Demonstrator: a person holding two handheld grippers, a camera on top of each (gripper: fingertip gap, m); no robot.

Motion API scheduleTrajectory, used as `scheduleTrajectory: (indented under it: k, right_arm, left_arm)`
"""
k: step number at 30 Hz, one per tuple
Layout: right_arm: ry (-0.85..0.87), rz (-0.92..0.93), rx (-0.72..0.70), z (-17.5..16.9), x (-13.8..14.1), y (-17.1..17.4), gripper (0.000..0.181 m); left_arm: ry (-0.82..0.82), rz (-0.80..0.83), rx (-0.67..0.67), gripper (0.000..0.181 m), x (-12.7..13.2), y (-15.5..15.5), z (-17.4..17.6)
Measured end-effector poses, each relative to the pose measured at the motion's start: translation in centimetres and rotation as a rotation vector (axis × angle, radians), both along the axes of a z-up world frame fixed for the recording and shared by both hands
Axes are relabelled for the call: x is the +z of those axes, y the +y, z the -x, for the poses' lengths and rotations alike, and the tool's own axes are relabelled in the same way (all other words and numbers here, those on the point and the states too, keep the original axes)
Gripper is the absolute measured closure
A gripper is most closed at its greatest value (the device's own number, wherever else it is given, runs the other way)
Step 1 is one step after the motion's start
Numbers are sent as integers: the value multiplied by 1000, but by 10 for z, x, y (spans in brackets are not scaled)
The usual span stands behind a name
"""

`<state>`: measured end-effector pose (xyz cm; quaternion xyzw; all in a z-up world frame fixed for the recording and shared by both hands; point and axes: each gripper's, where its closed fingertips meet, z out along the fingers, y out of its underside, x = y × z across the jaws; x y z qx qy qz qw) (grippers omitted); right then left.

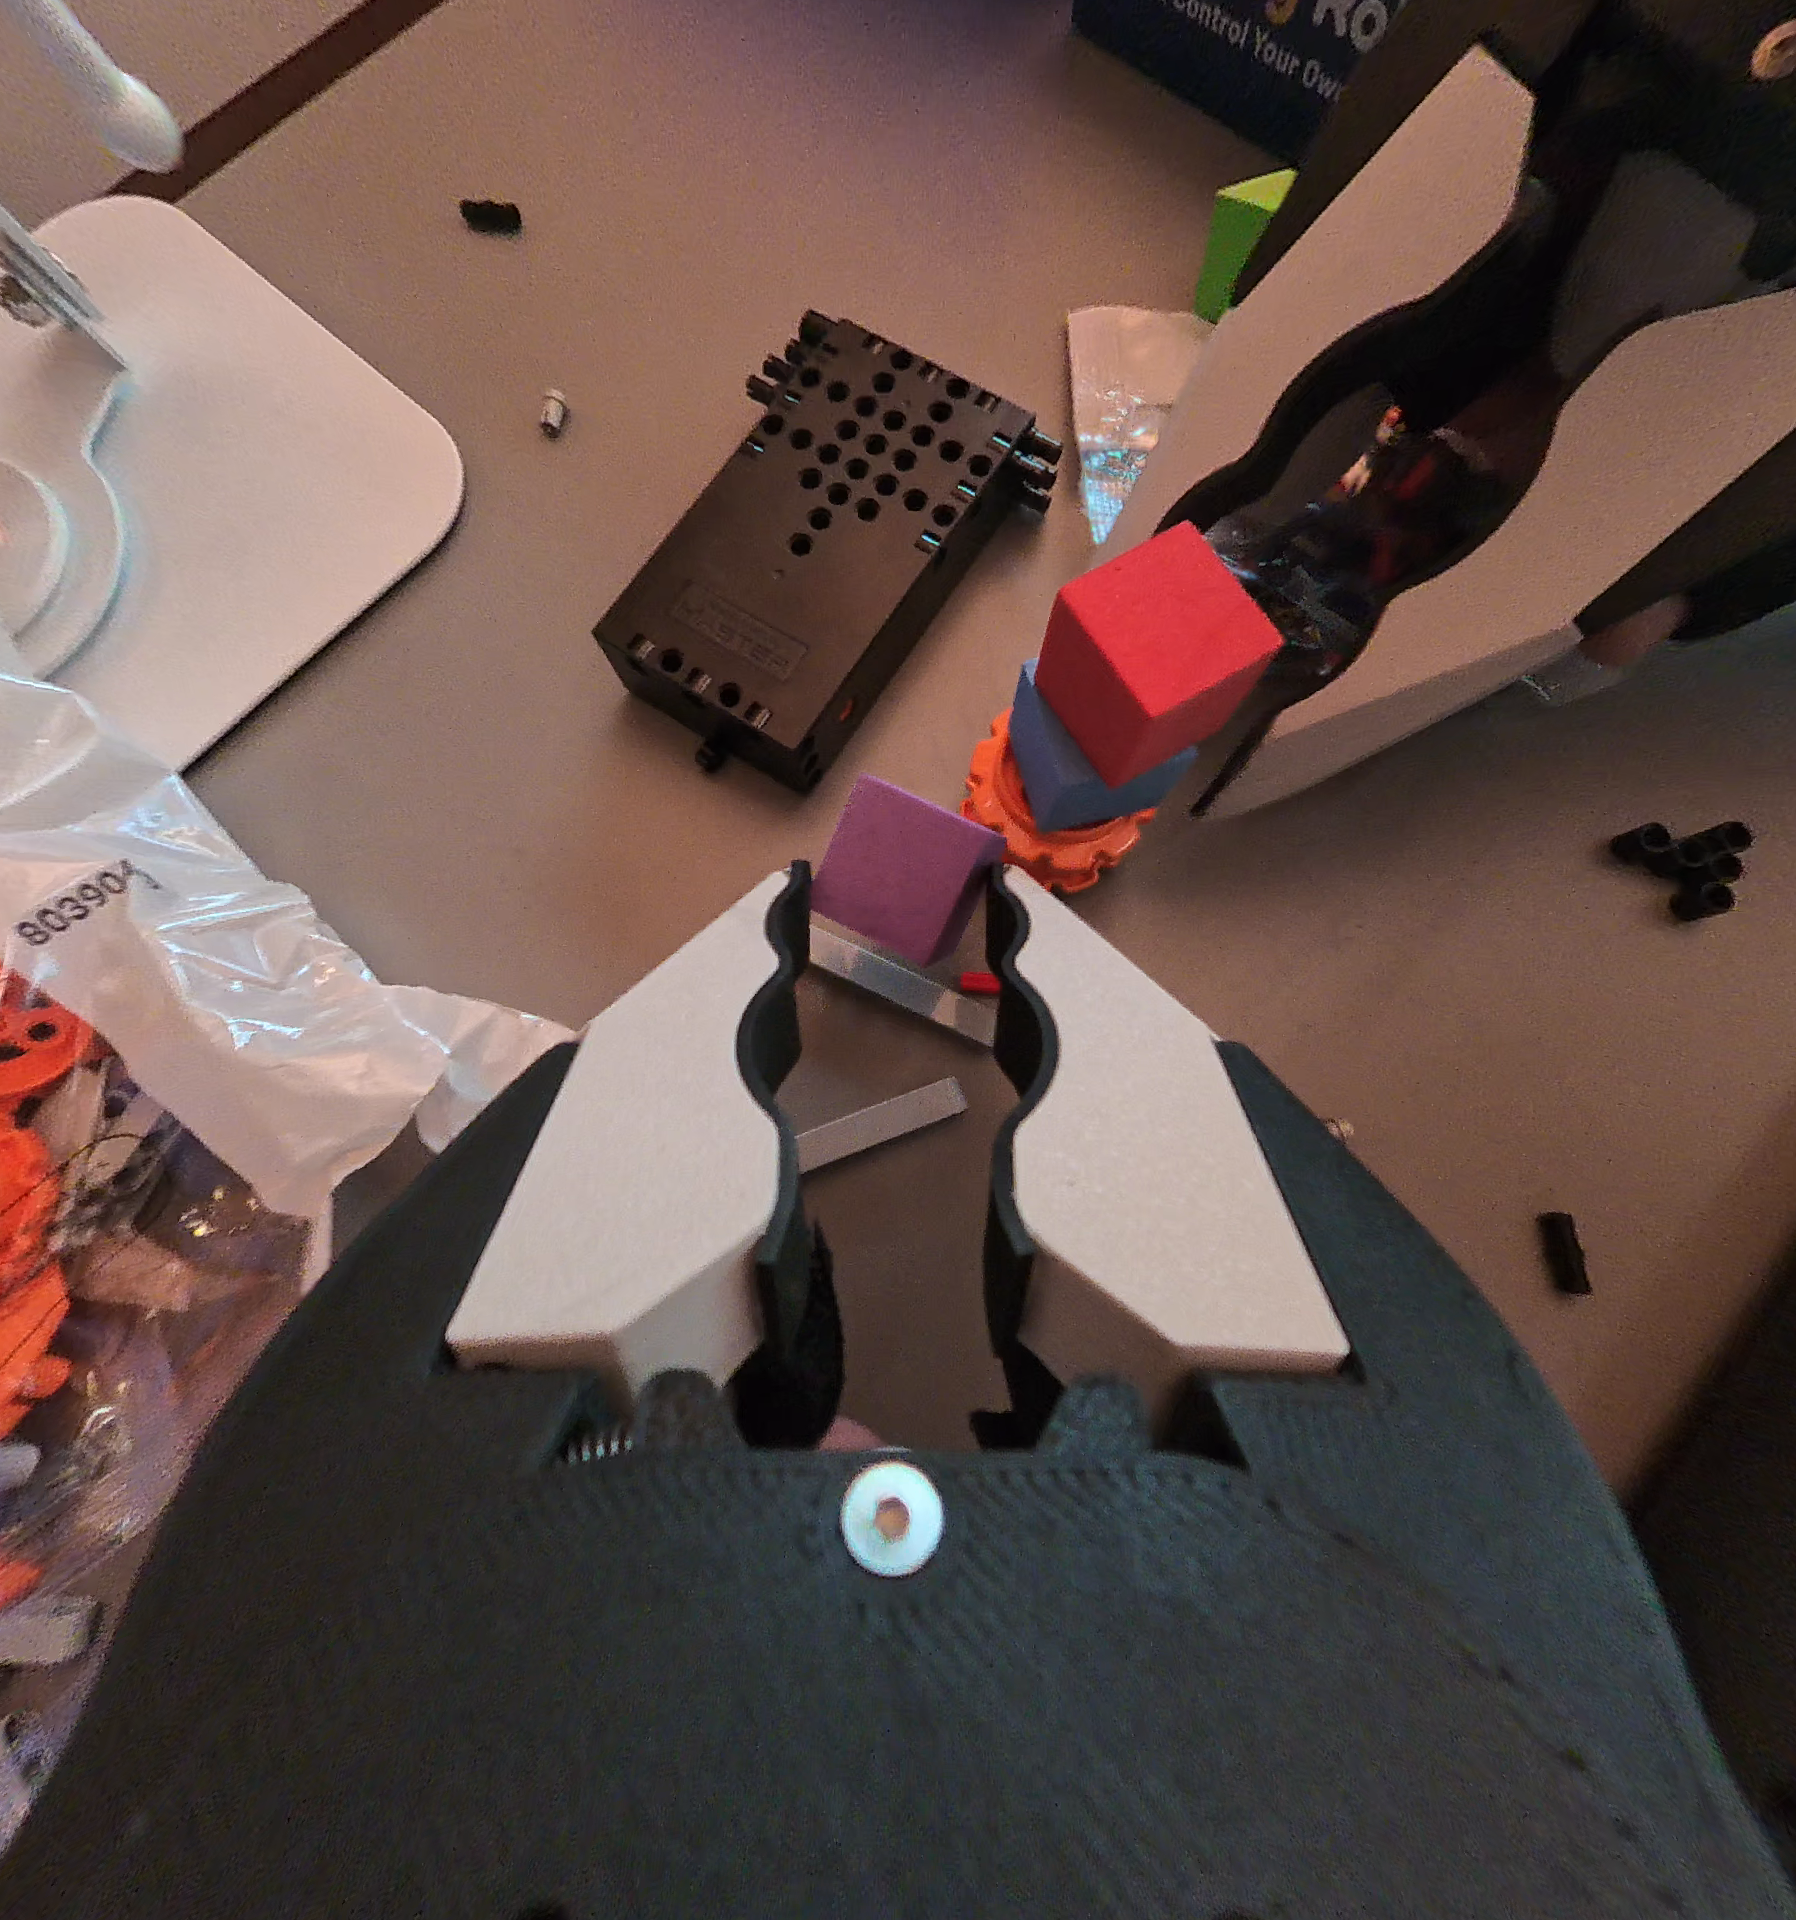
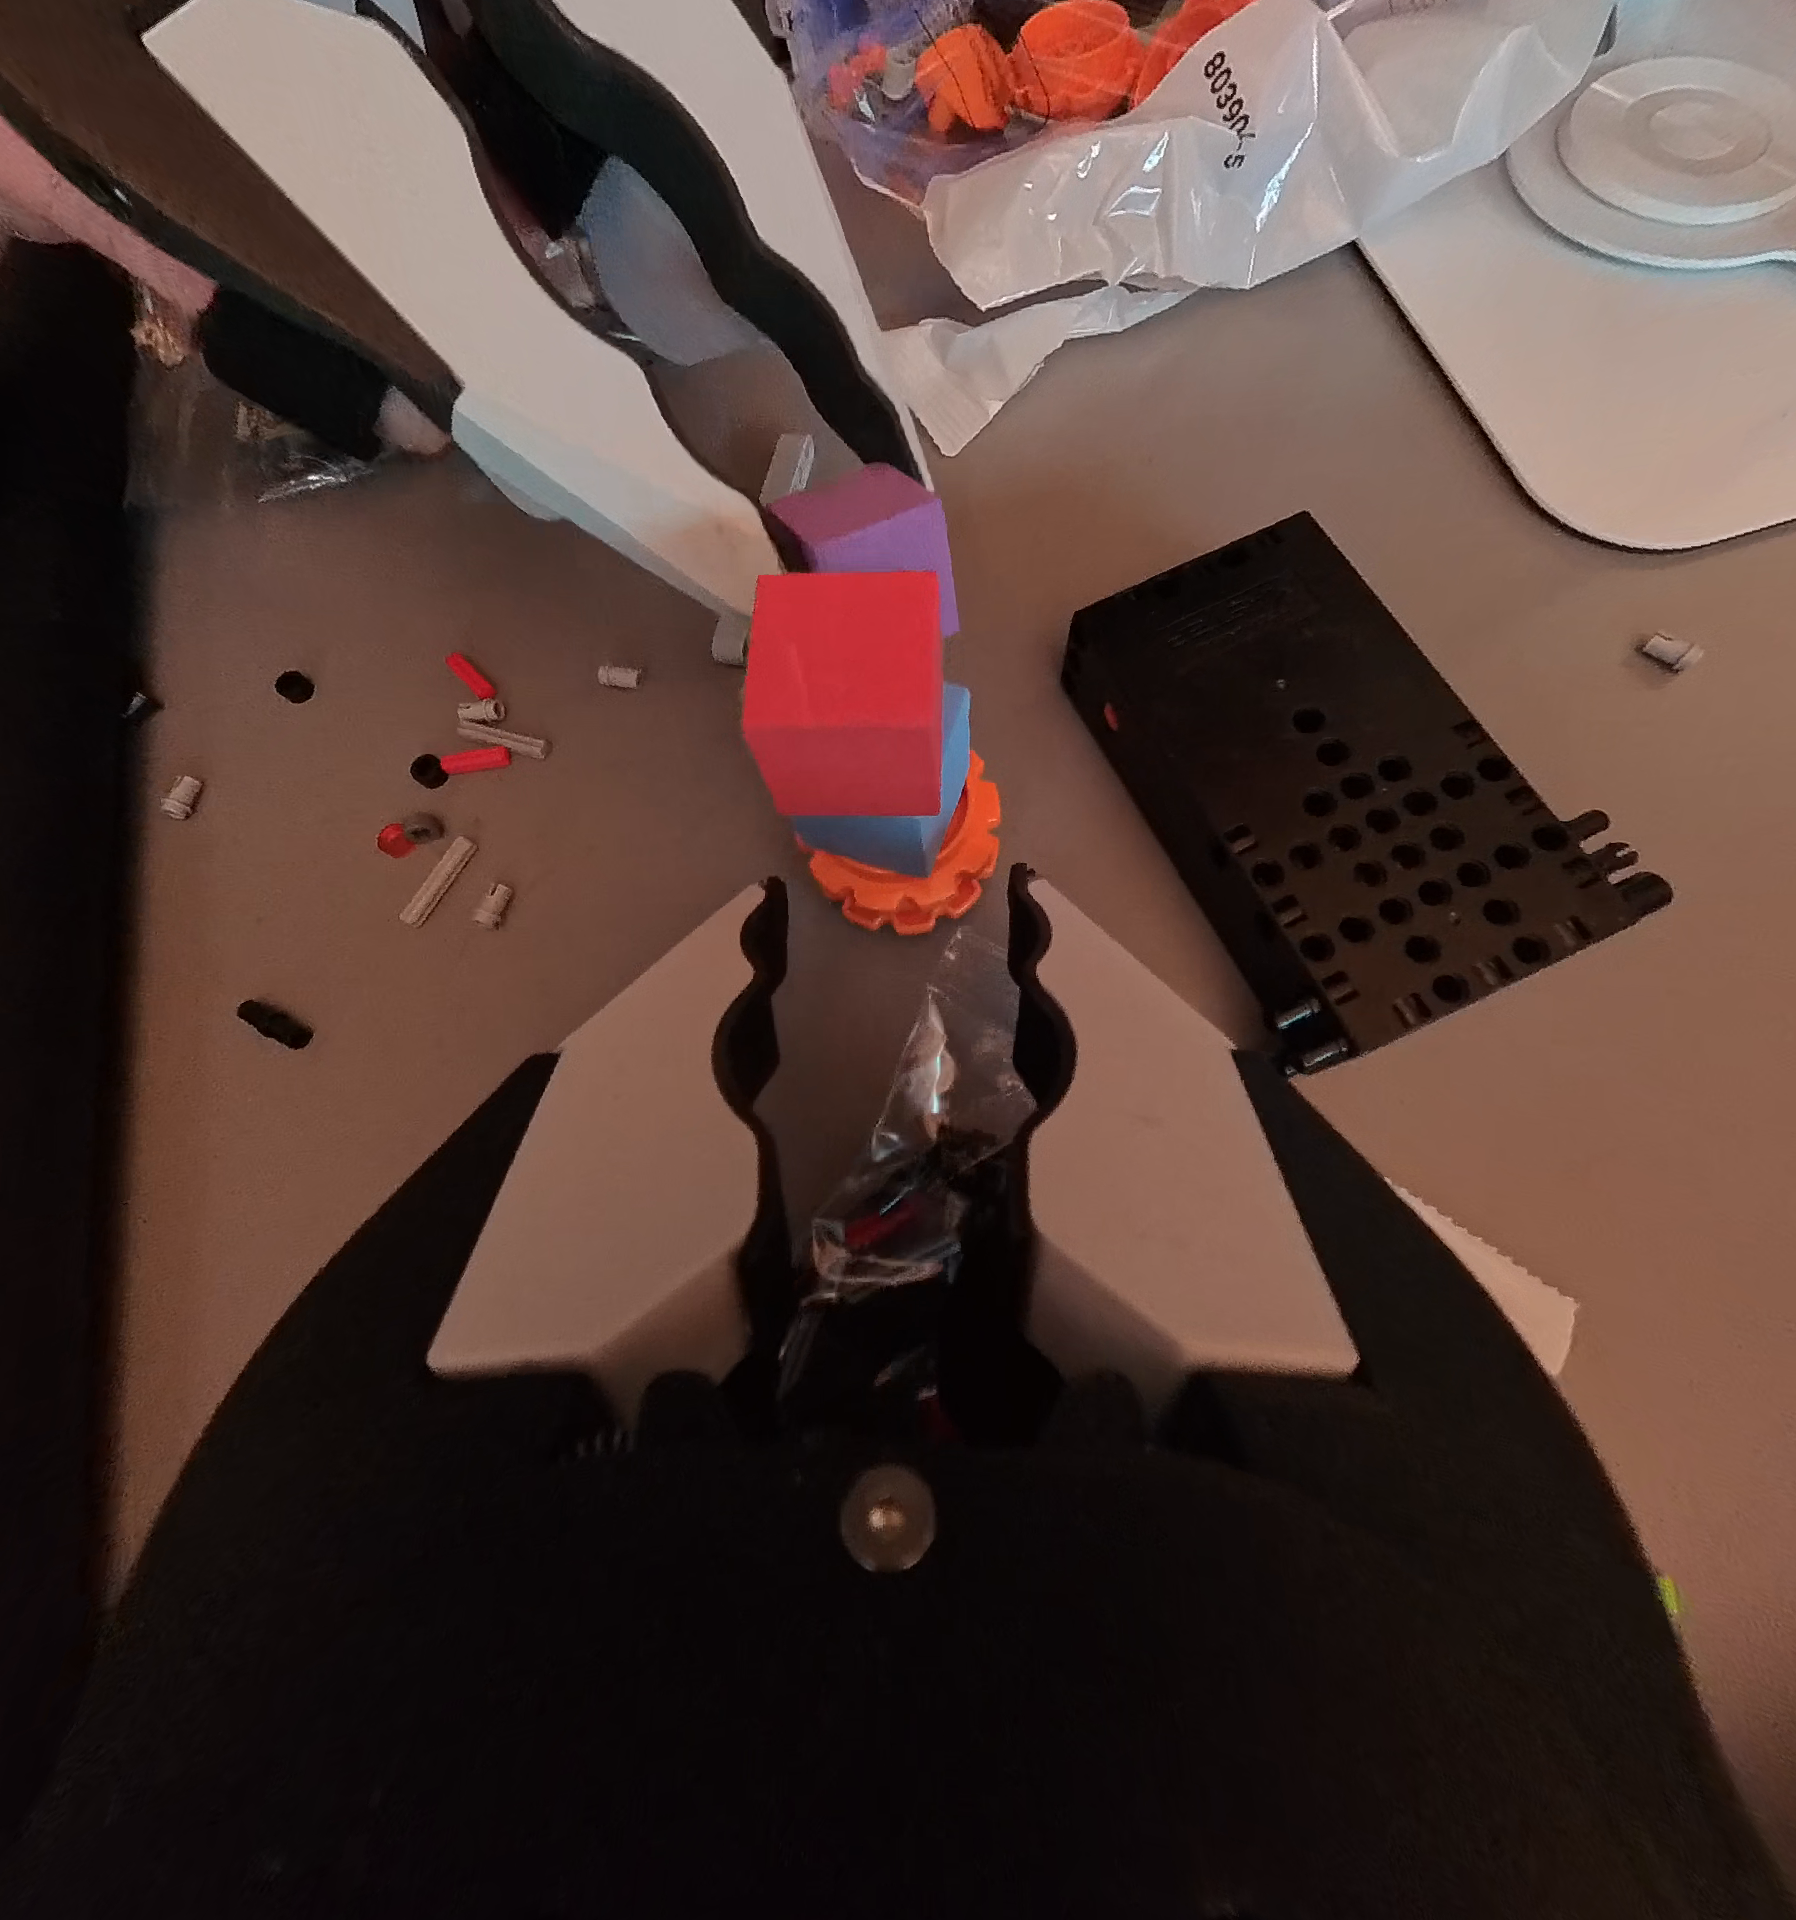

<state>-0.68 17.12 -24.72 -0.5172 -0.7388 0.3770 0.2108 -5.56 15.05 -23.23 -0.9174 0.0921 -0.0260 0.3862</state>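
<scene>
- The left gripper (image 1: 896,883) pinches a purple cube (image 1: 904,862) at its very fingertips, clear of the table (image 1: 458,779); the cube sits tilted in the grip, one edge raised toward the stack
- Just beside it stands a stack: an orange gear (image 1: 1076,860) flat on the table, a blue cube (image 1: 1070,769) on the gear, a red cube (image 1: 1154,644) on top
- The stack's long axis is upright, but the red cube is twisted against the blue one and overhangs it
- The right gripper (image 2: 894,883) is spread and pinches nothing, its tips near the gear; a small clear bag (image 2: 925,1143) of dark parts shows between its fingers, and I cannot tell whether it touches them
- A black perforated box (image 1: 832,540) lies flat near the stack, long side running away from the left gripper
- Around: a crumpled plastic bag (image 1: 198,987) of orange parts, a white base plate (image 1: 250,436), loose pins (image 2: 478,748)
</scene>
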Motion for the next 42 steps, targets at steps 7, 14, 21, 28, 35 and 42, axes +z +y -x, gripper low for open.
scheduleTrajectory:
  k: [7, 14, 21, 28, 35, 42]
  right_arm:
    - [24, -30, -2, -3, 8, -1, 139]
    - [31, -28, -3, -2, 8, -1, 140]
    - [40, -19, -2, -2, 10, -1, 141]
    - [43, -11, 2, -3, 11, -2, 141]
    - [47, -7, 3, -3, 12, -2, 141]
    - [47, -4, 2, -3, 12, -2, 141]
  left_arm:
    - [21, -120, 24, 149, 46, -7, 7]
    - [98, -116, -118, 149, 72, 3, -33]
    - [154, -27, -150, 149, 56, 18, -37]
    - [157, 8, -155, 149, 50, 20, -36]
    - [177, -10, -164, 149, 54, 21, -39]
    - [233, 30, -186, 149, 51, 17, -41]
